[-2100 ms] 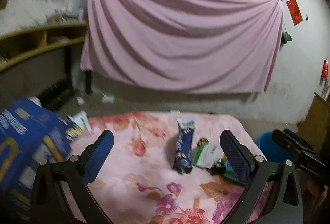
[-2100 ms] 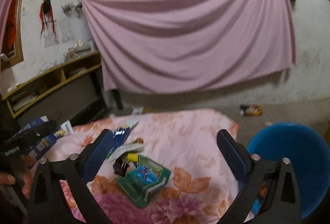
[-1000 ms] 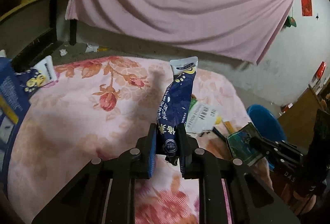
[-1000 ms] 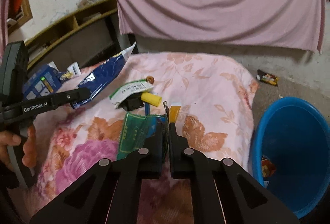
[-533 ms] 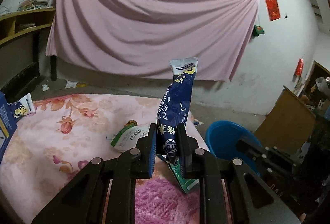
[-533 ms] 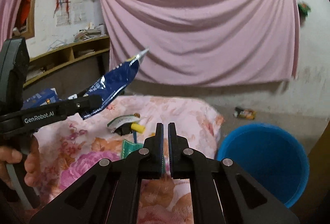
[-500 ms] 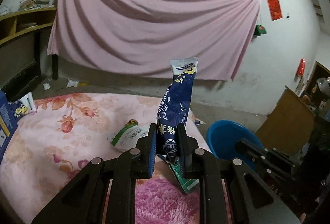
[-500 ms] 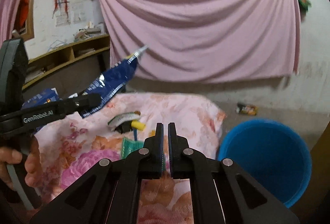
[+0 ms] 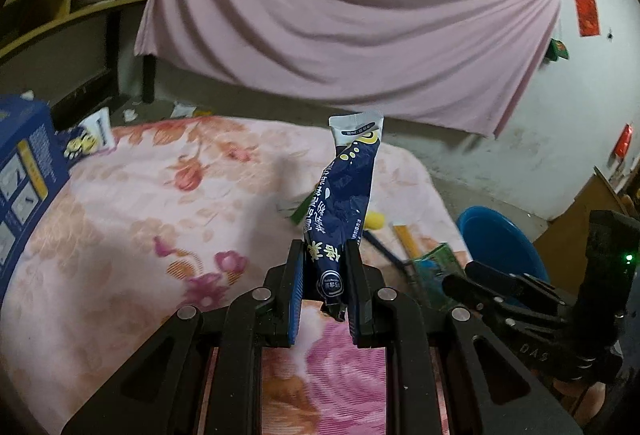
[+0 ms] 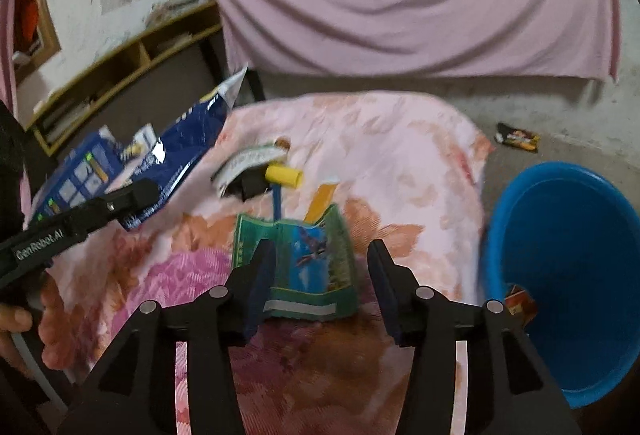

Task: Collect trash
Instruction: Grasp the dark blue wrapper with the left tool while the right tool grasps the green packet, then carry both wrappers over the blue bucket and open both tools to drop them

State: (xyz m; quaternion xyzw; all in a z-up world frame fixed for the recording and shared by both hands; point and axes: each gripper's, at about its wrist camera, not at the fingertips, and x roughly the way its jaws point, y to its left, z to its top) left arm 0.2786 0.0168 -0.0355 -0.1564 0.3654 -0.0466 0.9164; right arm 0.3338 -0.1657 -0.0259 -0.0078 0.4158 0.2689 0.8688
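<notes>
My left gripper [image 9: 322, 277] is shut on a dark blue snack wrapper [image 9: 347, 191] that stands upright above the flowered bedspread [image 9: 168, 203]. In the right wrist view that blue wrapper [image 10: 188, 139] hangs from the left gripper's finger at the left. My right gripper [image 10: 320, 283] has its jaws opening, and a green wrapper [image 10: 308, 259] lies on the bedspread [image 10: 380, 155] between the fingers, with the pads clear of it. A white-green packet [image 10: 248, 159], a yellow cylinder [image 10: 284, 175] and a blue stick lie behind it. The blue bin [image 10: 568, 267] stands right of the bed.
A blue carton [image 9: 24, 171] sits at the bed's left edge. A small wrapper [image 10: 518, 139] lies on the floor past the bin, and another lies inside the bin. A pink sheet [image 9: 340, 15] hangs on the back wall. Wooden shelves [image 10: 120, 75] stand at the left.
The right gripper's jaws went from shut to apart and it tipped down over the green wrapper. The left gripper moved a little with the blue wrapper still gripped.
</notes>
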